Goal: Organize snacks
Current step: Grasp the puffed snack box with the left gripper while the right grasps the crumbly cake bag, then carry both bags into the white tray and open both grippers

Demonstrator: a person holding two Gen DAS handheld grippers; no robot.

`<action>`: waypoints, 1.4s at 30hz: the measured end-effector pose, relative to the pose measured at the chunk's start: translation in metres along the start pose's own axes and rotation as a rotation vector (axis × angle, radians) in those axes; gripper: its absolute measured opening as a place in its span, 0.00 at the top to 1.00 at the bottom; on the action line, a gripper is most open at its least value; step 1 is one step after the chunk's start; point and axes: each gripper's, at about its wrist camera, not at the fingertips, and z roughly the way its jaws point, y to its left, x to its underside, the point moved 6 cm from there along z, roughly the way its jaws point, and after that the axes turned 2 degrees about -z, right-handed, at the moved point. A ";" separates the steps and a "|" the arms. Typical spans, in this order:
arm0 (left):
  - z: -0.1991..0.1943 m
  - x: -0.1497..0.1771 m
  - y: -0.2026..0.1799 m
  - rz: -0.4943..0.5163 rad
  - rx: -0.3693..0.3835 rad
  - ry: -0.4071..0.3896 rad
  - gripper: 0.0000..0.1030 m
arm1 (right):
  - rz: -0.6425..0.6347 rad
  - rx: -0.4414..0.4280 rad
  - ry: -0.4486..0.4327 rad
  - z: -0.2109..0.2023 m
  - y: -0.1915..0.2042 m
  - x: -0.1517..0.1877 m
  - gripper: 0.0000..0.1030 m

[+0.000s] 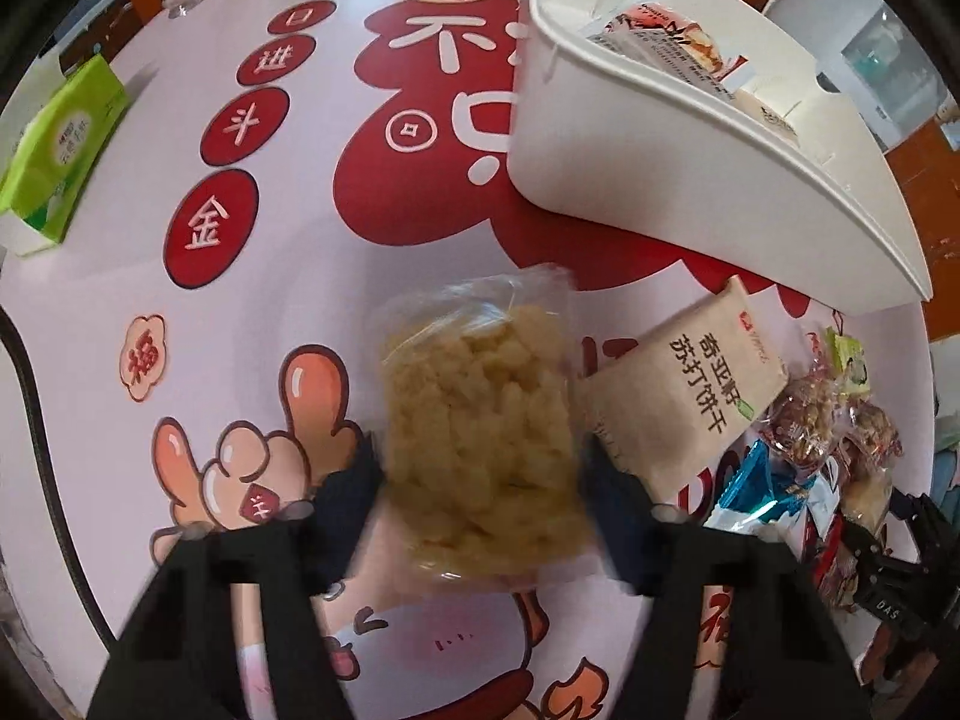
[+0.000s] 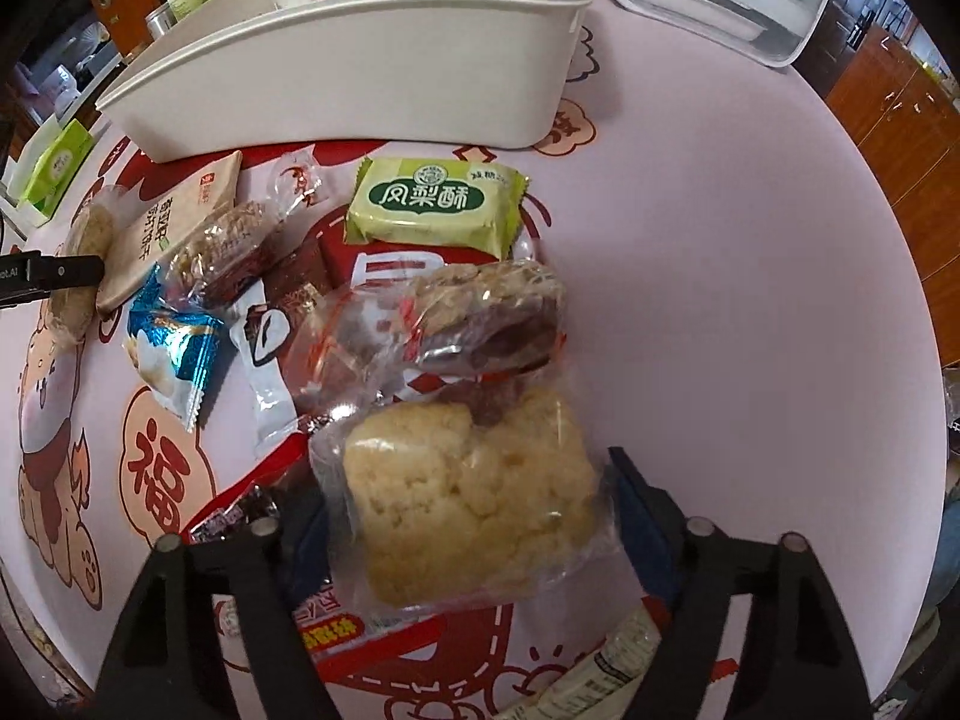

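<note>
Few snacks sit in the white bin (image 1: 600,138) at the table's (image 1: 300,240) far edge; most wait loose. From my left wrist, my left gripper (image 1: 480,468) clamps a clear puffed-rice pack (image 1: 480,420) lying on the table. From my right wrist, my right gripper (image 2: 462,498) straddles another rice cake pack (image 2: 468,498), pads not yet pressing.

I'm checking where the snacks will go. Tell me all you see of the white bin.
The white bin is a smooth, plastic-looking oblong tub with rounded corners and a flat rim, standing upright at the far side of the printed table. It is open-topped, and a few wrapped snacks already lie inside. No tongs touch it.
</note>
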 end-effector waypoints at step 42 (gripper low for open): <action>-0.215 0.027 -0.121 0.304 -0.037 -0.384 0.44 | -0.121 -0.100 -0.368 -0.180 0.026 -0.059 0.32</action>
